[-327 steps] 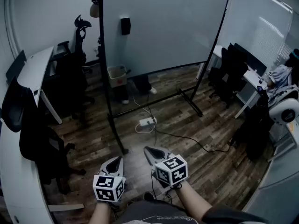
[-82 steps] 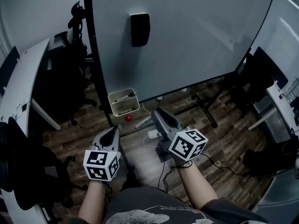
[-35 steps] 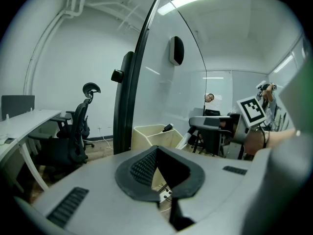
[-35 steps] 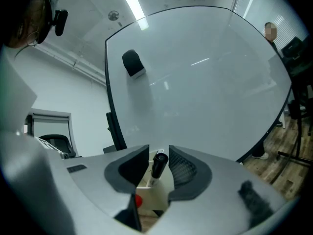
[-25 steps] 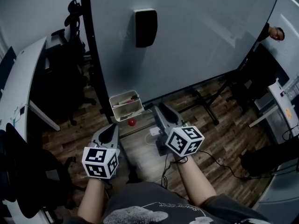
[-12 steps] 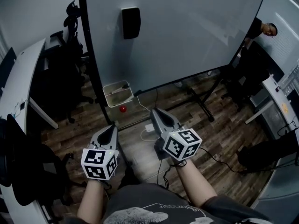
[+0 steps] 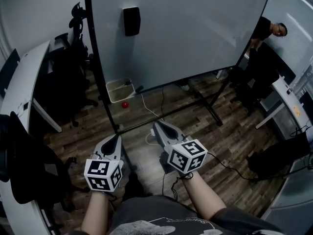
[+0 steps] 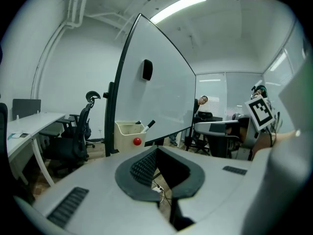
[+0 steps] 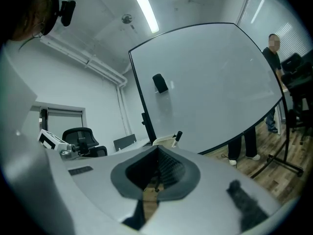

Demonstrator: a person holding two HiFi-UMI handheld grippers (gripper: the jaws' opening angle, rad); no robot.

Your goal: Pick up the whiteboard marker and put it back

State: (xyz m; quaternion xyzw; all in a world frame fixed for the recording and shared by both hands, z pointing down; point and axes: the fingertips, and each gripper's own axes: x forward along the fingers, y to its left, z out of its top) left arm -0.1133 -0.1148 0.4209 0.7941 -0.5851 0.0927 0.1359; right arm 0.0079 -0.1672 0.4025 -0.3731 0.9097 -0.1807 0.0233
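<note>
A white tray [image 7: 117, 91] hangs at the whiteboard's [image 7: 186, 28] lower left corner, with a black-capped marker [image 7: 139, 88] sticking out of it and a red knob [image 7: 125, 104] below. In the left gripper view the marker [image 8: 148, 125] leans out of the tray [image 8: 128, 130]; in the right gripper view the marker [image 9: 178, 136] stands in the tray [image 9: 164, 141]. My left gripper [image 7: 113, 143] and right gripper [image 7: 161, 131] hang well short of the tray, both shut with nothing in them. The right jaws have just been closing on nothing.
A black eraser [image 7: 131, 21] sticks high on the board. The board's stand legs [image 7: 210, 112] and a power strip with cables [image 7: 149, 137] lie on the wood floor. Office chairs [image 7: 68, 82] and a desk [image 7: 24, 82] stand left; a person [image 7: 269, 33] stands at the far right.
Both grippers have drawn back from the board, so the tray and marker now sit farther ahead. The right gripper's jaws have closed, with nothing in them.
</note>
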